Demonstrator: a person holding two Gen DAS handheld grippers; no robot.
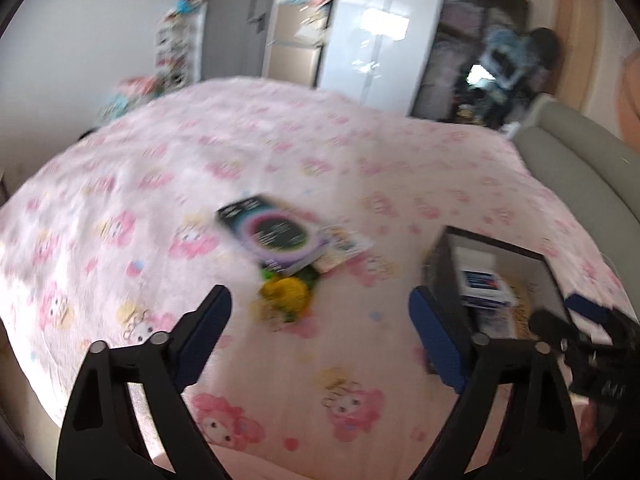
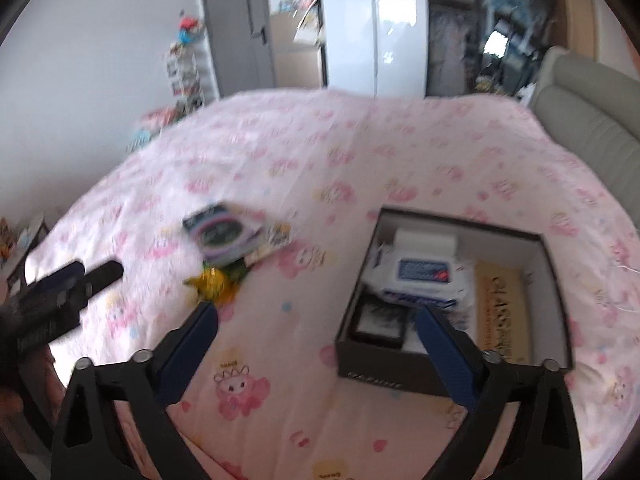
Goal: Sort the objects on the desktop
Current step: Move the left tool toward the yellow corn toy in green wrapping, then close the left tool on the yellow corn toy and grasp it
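Legible writing is scarce, since both views are motion-blurred. On the dark box (image 2: 452,376) at lower right of the right wrist view, small pale lettering runs along the near wall but cannot be read. Inside it, a gold-coloured flat item (image 2: 500,312) carries large dark capitals that look like "GLASS…" (the rest is illegible). A blue-and-white wipes pack (image 2: 420,276) beside it has a printed label, also unreadable.

The left gripper (image 1: 320,312) has its blue-padded fingers spread wide with nothing between them. The yellow crinkled packet (image 1: 286,294) lies just beyond and between its tips, at frame centre. Behind the packet sits a black booklet with a pink-purple ring design (image 1: 276,236), overlapping a small illustrated card (image 1: 344,246).

The right gripper (image 2: 316,320) is likewise spread wide and empty. The yellow packet sits just past its left fingertip, while the open box lies under its right finger.

All items rest on a pink bedspread printed with cartoon characters (image 2: 320,152). In the upper frame stand a grey door (image 2: 240,28), a white glossy wardrobe (image 2: 376,24) and a grey-green padded headboard (image 2: 592,120) at right.
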